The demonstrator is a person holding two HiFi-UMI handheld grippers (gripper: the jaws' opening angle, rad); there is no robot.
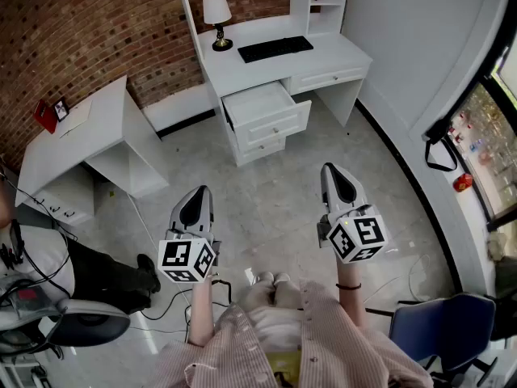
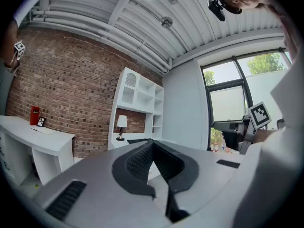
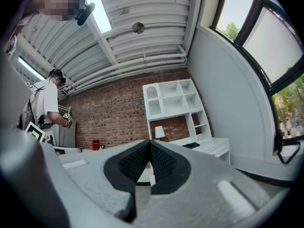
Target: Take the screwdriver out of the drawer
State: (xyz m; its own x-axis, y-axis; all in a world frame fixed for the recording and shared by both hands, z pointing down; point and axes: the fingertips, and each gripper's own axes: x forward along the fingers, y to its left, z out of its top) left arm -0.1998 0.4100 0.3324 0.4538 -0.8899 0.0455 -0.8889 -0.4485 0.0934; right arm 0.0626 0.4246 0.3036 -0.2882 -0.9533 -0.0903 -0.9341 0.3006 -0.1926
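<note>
Left tongs (image 1: 197,192): closed, tips touching, nothing between them, held level over the floor (image 1: 266,200).
Right tongs (image 1: 336,170): closed tight and empty as well, level, beside the left pair and well apart from the desk (image 1: 343,55).
Drawer (image 1: 260,105): the top one stands pulled out under the desk's front edge, toward its left end.
Screwdriver: can't be made out, the drawer's inside shows too small to read.
Desk top: lamp (image 1: 216,18) at the back left corner, keyboard (image 1: 275,48) mid-desk.
</note>
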